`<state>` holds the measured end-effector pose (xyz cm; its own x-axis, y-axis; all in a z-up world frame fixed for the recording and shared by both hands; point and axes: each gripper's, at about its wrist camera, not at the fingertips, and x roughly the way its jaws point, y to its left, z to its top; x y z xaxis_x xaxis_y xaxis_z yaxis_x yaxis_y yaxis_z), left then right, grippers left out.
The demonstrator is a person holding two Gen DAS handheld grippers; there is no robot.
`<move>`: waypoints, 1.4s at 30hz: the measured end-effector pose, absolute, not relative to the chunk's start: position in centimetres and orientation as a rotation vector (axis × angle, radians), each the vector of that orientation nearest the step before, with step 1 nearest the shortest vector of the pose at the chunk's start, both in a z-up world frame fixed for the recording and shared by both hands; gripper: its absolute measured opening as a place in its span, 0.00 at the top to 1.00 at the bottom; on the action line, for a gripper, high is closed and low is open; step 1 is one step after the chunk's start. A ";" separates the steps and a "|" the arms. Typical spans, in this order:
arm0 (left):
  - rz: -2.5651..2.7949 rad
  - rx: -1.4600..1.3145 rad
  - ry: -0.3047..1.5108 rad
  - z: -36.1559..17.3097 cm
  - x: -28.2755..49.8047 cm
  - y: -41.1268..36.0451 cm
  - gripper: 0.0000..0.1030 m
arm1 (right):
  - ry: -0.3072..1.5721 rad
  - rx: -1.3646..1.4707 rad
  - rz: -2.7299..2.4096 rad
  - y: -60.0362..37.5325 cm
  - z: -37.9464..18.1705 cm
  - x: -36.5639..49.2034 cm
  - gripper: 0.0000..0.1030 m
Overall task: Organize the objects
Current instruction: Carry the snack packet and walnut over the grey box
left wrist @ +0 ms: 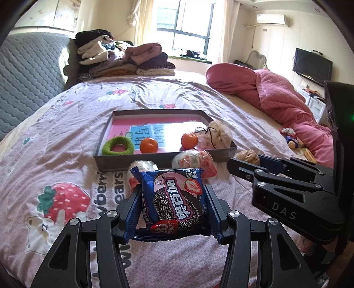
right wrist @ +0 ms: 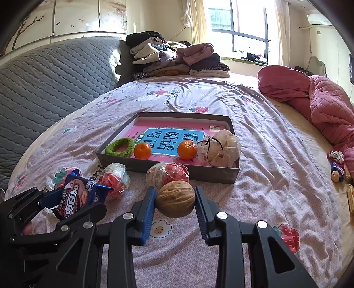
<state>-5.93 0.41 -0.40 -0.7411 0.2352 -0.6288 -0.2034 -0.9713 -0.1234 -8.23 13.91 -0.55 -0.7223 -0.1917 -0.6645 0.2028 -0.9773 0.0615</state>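
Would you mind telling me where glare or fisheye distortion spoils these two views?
Left wrist: the window blows out white and sunlight washes out the tray floor; right wrist: window also overexposed, bed bulges, corners go black.

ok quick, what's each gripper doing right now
left gripper: closed on the blue cookie packet
right gripper: closed on the walnut

Home bedroom: wide bed w/ pink strawberry-print sheet [left wrist: 66,137], grey quilted padded headboard [left wrist: 26,73], rumpled pink quilted duvet [left wrist: 276,95], pile of folded clothes [left wrist: 124,59], curtained window [left wrist: 188,22], white wall-mounted AC unit [left wrist: 273,19], small black flat-screen TV [left wrist: 312,65] on far wall.
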 end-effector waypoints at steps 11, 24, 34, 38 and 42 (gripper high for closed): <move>2.772 -0.962 -0.058 0.7 -6.8 -0.5 0.47 | -0.039 0.979 -2.760 14.3 1.1 -8.1 0.66; 2.786 -0.949 -0.031 0.9 -8.2 -0.1 0.47 | -0.071 0.944 -2.765 14.8 1.3 -8.4 0.66; 2.795 -0.936 -0.029 1.7 -9.7 -0.3 0.47 | -0.068 0.919 -2.772 14.9 1.8 -9.2 0.66; 2.812 -0.925 -0.015 2.0 -10.4 -0.7 0.47 | -0.072 0.906 -2.776 14.8 2.1 -9.6 0.66; 2.819 -0.916 -0.011 2.3 -11.2 -1.0 0.47 | -0.059 0.901 -2.777 14.5 2.1 -10.2 0.66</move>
